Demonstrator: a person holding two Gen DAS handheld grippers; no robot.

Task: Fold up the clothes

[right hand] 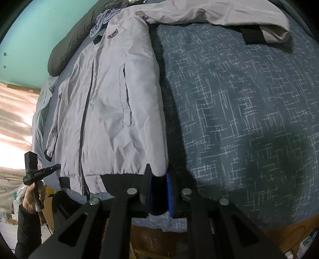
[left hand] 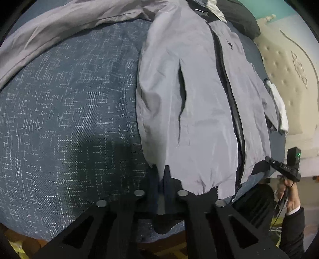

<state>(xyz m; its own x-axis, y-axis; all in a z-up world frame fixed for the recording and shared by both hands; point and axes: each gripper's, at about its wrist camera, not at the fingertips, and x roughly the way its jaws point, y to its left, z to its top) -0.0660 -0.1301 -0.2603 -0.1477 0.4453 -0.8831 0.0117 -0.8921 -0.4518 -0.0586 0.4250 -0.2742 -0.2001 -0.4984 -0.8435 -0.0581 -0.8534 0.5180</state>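
A grey zip-up jacket (left hand: 199,103) lies front up on a blue patterned bedspread (left hand: 69,111), hem toward me. One sleeve (left hand: 65,25) stretches away to the left. My left gripper (left hand: 160,171) is shut on the hem's left corner, with the fabric pinched between its fingers. In the right wrist view the same jacket (right hand: 111,103) shows its other sleeve (right hand: 219,14) spread to the right. My right gripper (right hand: 159,171) is shut on the hem's right corner, dark hem cloth between its blue pads. Each gripper shows small in the other's view: the right gripper (left hand: 268,159) and the left gripper (right hand: 57,165).
A black pillow (right hand: 67,47) lies beyond the collar. A cream tufted headboard (left hand: 289,69) and a white cloth (left hand: 279,103) are to the right of the bed. A person's hand (left hand: 289,197) in a dark sleeve holds the right gripper. A cardboard box (right hand: 47,211) sits below the bed's near edge.
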